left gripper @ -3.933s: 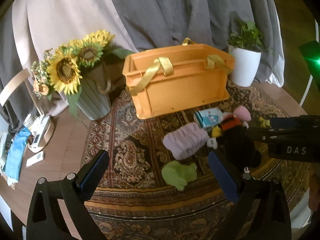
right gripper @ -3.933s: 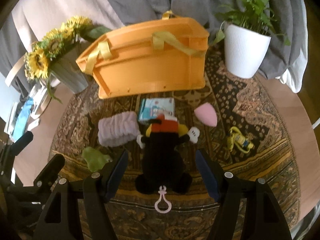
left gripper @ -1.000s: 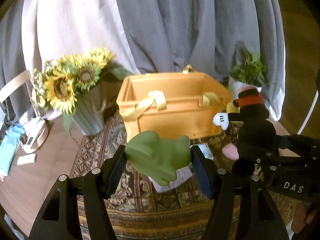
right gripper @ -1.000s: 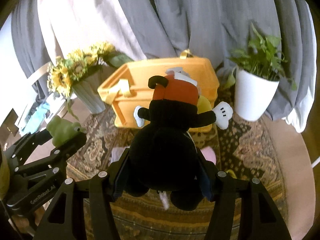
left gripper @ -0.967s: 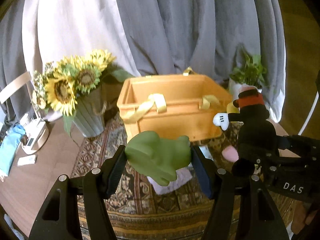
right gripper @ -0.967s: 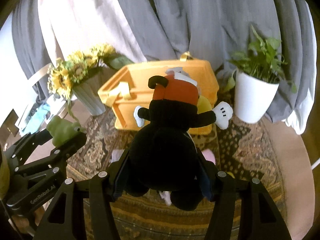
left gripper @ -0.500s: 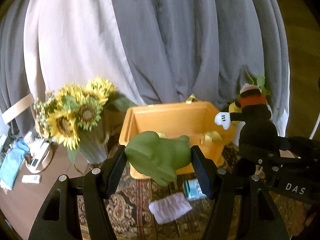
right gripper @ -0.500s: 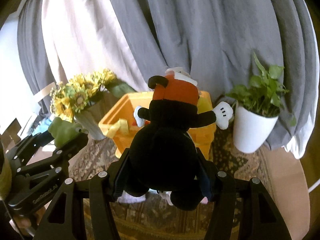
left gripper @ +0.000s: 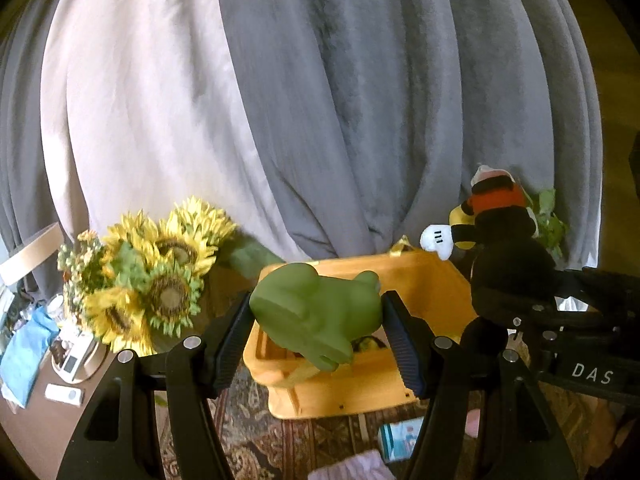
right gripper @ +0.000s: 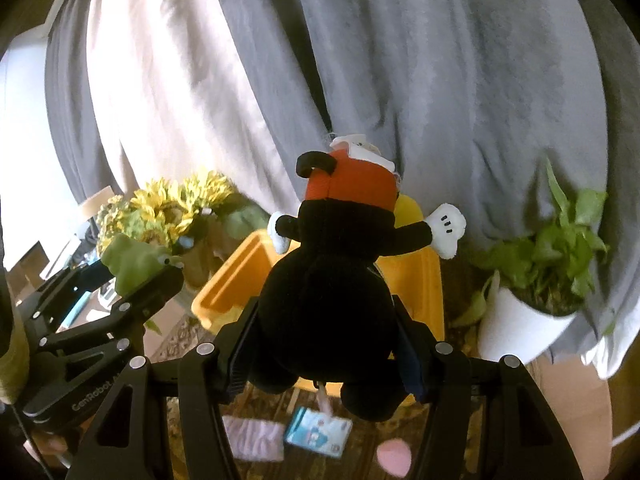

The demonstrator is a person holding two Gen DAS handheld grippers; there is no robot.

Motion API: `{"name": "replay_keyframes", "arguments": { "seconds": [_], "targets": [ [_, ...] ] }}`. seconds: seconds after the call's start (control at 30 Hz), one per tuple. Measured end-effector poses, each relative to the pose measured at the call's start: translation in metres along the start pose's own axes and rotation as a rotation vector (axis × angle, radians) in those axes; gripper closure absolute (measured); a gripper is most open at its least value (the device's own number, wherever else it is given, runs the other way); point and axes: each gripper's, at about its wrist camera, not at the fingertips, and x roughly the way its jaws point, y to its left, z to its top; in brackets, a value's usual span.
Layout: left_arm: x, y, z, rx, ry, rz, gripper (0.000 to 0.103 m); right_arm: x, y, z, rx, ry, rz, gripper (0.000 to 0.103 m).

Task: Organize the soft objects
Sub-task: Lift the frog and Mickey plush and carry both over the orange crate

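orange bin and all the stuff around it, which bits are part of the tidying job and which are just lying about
Part of the job:
left gripper
green frog toy
right gripper
black plush
orange bin
lilac cloth
tissue pack
pink sponge

Just lying about:
sunflowers
potted plant
curtains

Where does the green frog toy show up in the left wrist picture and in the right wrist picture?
Left wrist view: the soft green frog toy sits at centre, clamped in the left tool.
Right wrist view: the same frog is at far left, in that tool beside the sunflowers.
Shared landmark: the orange plastic bin just behind it.
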Motion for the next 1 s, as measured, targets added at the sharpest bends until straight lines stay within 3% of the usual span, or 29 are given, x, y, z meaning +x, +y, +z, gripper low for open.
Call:
{"name": "replay_keyframes", "arguments": {
  "seconds": [0.47, 0.73, 1.0],
  "targets": [
    [0.053, 0.005, 0.036, 0.011, 0.006, 0.017, 0.039, 0.071, -0.022, 0.042, -0.020, 0.076, 0.024, 0.042],
    [0.103, 0.009, 0.039, 0.007, 0.094, 0.015, 0.039, 0.124, -0.036, 0.043, 0.011, 0.194, 0.034, 0.042],
    [0.152, 0.009, 0.022, 0.001, 0.223, -0.011, 0.039, 0.167, -0.043, 0.022, 0.032, 0.338, 0.065, 0.042]
  ]
}}
